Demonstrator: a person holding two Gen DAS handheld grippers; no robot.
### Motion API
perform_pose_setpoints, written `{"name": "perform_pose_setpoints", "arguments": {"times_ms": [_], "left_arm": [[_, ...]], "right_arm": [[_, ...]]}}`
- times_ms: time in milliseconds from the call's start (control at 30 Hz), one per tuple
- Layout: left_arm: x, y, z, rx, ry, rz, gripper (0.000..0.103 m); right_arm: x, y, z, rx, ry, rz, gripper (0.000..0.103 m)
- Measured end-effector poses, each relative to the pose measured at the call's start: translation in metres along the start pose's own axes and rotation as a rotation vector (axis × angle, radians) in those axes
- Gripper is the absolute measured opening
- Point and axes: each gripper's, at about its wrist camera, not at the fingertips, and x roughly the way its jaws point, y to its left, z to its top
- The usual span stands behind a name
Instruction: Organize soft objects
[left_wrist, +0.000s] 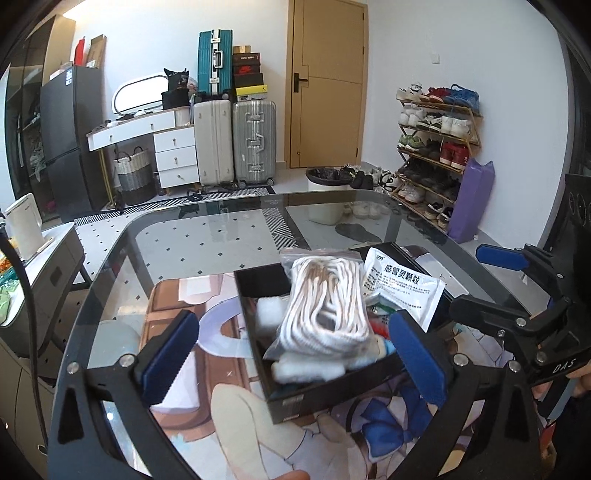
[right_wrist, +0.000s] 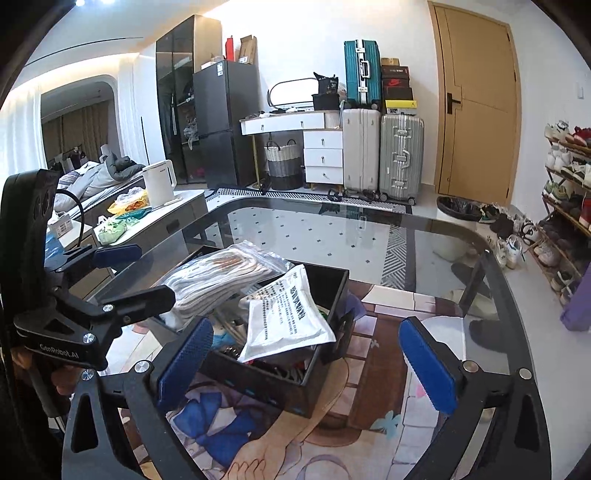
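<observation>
Held both grippers' fingers (left_wrist: 291, 354) (right_wrist: 306, 363) wide and empty by the black box (left_wrist: 288, 402). Best to pinch the white packet (right_wrist: 291, 317) softly and lay it flat.

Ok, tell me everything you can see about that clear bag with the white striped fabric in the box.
The clear zip bag looks like thin, glossy plastic, its seal strip at the far end. Inside is folded white ribbed fabric with tan-brown stripes, possibly socks. It lies tilted on top of the black box, overflowing the rim, resting on white fluffy pieces below and beside a white medicine sachet whose edge it seems to touch. Neither gripper holds it; both stand open.
</observation>
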Motion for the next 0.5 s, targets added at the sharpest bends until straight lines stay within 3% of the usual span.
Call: {"name": "perform_pose_setpoints", "arguments": {"times_ms": [500], "left_arm": [[-0.024, 0.002, -0.028, -0.014, -0.064, 0.068, 0.103]], "right_arm": [[-0.03, 0.02, -0.02, -0.02, -0.096, 0.008, 0.102]]}}
